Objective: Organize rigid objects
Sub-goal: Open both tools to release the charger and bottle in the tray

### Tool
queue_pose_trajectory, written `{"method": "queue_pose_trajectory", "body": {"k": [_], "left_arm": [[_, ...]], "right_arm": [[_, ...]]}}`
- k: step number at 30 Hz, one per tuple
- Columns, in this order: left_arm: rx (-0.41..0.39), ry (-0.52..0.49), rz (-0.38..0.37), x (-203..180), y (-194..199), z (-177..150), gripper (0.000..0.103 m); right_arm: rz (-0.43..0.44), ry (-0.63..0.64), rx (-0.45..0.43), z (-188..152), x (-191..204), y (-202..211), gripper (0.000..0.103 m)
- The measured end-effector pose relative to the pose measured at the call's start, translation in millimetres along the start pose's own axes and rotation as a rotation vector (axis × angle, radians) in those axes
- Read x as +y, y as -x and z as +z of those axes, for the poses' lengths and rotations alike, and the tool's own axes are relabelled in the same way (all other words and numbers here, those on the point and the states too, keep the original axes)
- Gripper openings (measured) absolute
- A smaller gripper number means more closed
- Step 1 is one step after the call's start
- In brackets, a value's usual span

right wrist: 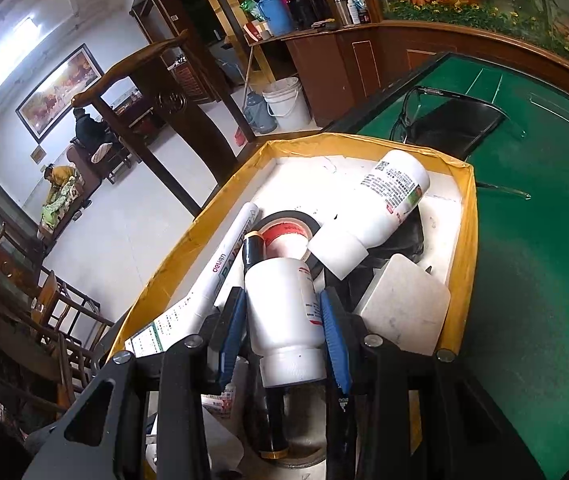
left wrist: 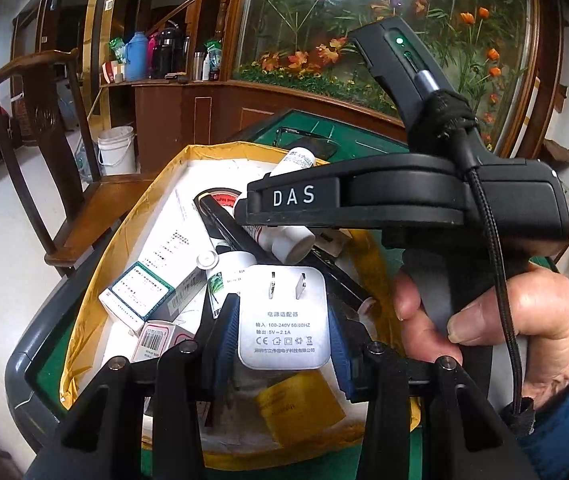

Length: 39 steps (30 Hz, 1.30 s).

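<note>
My left gripper point(left wrist: 283, 320) is shut on a white power adapter point(left wrist: 283, 318), prongs up, held over a yellow-rimmed box point(left wrist: 96, 280) full of small items. My right gripper point(right wrist: 282, 320) is shut on a white pill bottle point(right wrist: 282, 312), cap toward the camera, above the same box point(right wrist: 469, 240). The right gripper's black body point(left wrist: 404, 196), held by a person's hand point(left wrist: 484, 312), crosses the left wrist view. In the box lie a second white bottle point(right wrist: 380, 204), a black tape roll point(right wrist: 284, 228), a paint marker point(right wrist: 224, 264), a black pen point(right wrist: 253, 252) and medicine cartons point(left wrist: 136, 296).
The box sits on a green table point(right wrist: 532, 280) with a dark raised edge. Black glasses point(right wrist: 416, 112) and a dark phone point(right wrist: 456, 124) lie beyond the box. A wooden chair point(left wrist: 44, 120), a white bucket point(left wrist: 116, 150) and a cabinet stand on the floor past the table.
</note>
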<state>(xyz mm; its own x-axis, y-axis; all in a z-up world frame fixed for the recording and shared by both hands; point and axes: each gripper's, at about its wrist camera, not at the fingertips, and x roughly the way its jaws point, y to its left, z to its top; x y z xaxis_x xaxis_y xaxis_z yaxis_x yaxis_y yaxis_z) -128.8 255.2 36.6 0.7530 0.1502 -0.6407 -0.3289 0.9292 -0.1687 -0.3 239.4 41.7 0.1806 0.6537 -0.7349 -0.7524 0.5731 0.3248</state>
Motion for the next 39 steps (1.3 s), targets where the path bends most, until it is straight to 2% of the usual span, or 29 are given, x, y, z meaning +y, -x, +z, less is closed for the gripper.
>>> {"method": "queue_pose_trajectory", "body": {"k": [23, 26, 29, 32, 34, 39], "left_arm": [[-0.014, -0.041, 0.048, -14, 4, -5, 0.044], [-0.014, -0.051, 0.059, -17, 4, -5, 0.044], [-0.018, -0.056, 0.07, -18, 4, -5, 0.044], [-0.035, -0.072, 0.083, -22, 7, -5, 0.047], [-0.052, -0.087, 0.097, -25, 11, -4, 0.056], [-0.09, -0.118, 0.124, -29, 18, -2, 0.06]], "right_arm": [[-0.001, 0.005, 0.0, -2, 2, 1, 0.038], [0.008, 0.005, -0.002, -3, 2, 3, 0.046], [0.02, 0.01, -0.008, -3, 0, 6, 0.047], [0.032, 0.013, -0.011, -5, -2, 9, 0.047], [0.04, 0.019, -0.014, -6, -2, 12, 0.047], [0.055, 0.025, -0.032, -8, -3, 23, 0.048]]}}
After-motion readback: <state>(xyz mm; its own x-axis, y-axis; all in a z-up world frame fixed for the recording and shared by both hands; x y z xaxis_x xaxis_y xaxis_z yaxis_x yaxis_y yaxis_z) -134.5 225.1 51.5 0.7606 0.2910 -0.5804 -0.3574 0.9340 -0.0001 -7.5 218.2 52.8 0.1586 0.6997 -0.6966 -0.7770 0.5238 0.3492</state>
